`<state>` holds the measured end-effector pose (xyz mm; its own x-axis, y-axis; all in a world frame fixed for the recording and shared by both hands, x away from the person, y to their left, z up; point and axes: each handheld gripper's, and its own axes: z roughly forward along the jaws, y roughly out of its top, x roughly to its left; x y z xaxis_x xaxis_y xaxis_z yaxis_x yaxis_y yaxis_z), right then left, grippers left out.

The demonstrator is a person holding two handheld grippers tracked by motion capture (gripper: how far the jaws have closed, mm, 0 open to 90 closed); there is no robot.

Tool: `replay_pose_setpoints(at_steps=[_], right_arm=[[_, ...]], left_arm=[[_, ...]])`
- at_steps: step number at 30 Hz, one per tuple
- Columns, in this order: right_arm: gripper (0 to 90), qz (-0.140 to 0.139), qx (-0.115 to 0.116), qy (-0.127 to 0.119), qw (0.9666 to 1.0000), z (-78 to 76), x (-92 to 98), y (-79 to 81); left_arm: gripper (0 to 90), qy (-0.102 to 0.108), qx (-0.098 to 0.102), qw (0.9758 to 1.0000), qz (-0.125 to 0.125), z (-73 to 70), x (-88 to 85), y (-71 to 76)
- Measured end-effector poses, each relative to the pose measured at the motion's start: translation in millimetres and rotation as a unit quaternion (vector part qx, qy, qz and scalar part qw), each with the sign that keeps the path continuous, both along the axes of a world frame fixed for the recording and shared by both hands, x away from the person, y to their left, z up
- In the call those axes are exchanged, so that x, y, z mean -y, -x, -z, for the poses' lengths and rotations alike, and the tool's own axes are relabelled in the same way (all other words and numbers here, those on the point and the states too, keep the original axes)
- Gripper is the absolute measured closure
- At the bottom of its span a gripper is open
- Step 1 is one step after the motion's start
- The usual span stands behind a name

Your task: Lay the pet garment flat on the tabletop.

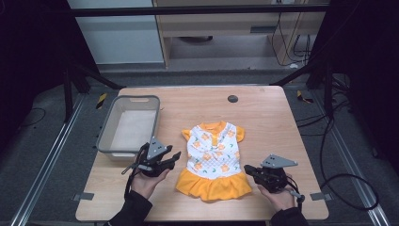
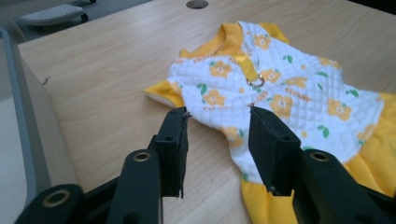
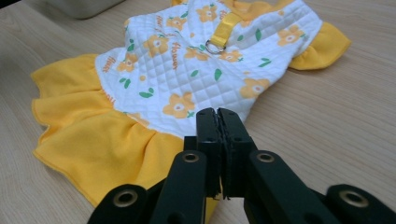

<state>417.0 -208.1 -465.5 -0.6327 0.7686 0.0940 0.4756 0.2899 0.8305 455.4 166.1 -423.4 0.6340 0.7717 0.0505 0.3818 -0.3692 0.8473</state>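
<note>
1. A wooden desk (image 1: 263, 113) carries a dress (image 1: 214, 160) lying flat between both grippers, with a grey basket (image 1: 129, 125) beyond the left gripper (image 2: 217, 140).
2. The left gripper stands open and empty beside the dress's side; the right gripper (image 3: 217, 140) is closed on nothing at the skirt edge.
3. To grip well, each should probably pinch one fabric edge cleanly.
4. The dress has a white quilted top with orange flowers and a yellow skirt.

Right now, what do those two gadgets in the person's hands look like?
Both are black. The left gripper and right gripper each carry a grey three-cornered plate on top and trail a black cable. Their fingers are flat black blocks on arms with brass-ringed holes. The person wears dark sleeves.
</note>
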Motion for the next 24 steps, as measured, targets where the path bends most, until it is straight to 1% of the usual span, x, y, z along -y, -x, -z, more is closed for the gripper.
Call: replay_pose_setpoints(at_steps=[2, 5, 6, 7, 9, 14, 15, 17, 19, 24], right_arm=[[89.9, -0.003, 0.0, 0.002, 1.0, 0.2, -3.6, -1.7], [90.0, -0.009, 0.002, 0.006, 0.9999, -0.2, -8.8, -3.6], [90.0, -0.011, 0.004, 0.006, 0.9999, -0.2, -10.4, -4.9], [90.0, -0.011, 0.005, 0.007, 0.9999, 0.1, -11.3, -5.8], [90.0, -0.011, 0.003, 0.008, 0.9999, 1.0, -13.8, -8.0], [90.0, -0.015, -0.002, 0.016, 0.9998, 5.9, -21.6, -13.6], [90.0, -0.015, -0.004, 0.016, 0.9997, 6.9, -23.7, -14.6], [90.0, -0.017, -0.004, 0.022, 0.9996, 9.1, -27.8, -16.3], [90.0, -0.022, -0.007, 0.026, 0.9994, 11.4, -31.6, -16.5], [90.0, -0.028, -0.014, 0.037, 0.9988, 16.3, -36.9, -15.5]], left_arm=[[61.1, 0.001, 0.004, 1.0, -0.002, -1.2, 4.2, -6.3], [65.9, -0.007, 0.007, 0.9999, -0.01, -1.7, 14.5, -20.5], [68.8, -0.007, 0.007, 0.9999, -0.01, -1.7, 14.5, -20.5], [70.3, -0.008, 0.007, 0.9998, -0.013, -1.7, 19.5, -27.5], [73.7, -0.008, 0.005, 0.9998, -0.017, -1.2, 24.6, -35.8], [78.7, -0.005, -0.005, 0.9996, -0.027, 3.0, 37.8, -59.7], [80.1, -0.004, -0.006, 0.9996, -0.028, 4.6, 40.8, -64.8], [81.9, -0.007, -0.014, 0.9993, -0.033, 9.9, 46.9, -74.5], [83.0, -0.018, -0.021, 0.9989, -0.037, 16.5, 53.7, -83.0], [84.1, -0.036, -0.036, 0.9979, -0.04, 35.1, 67.5, -101.1]])
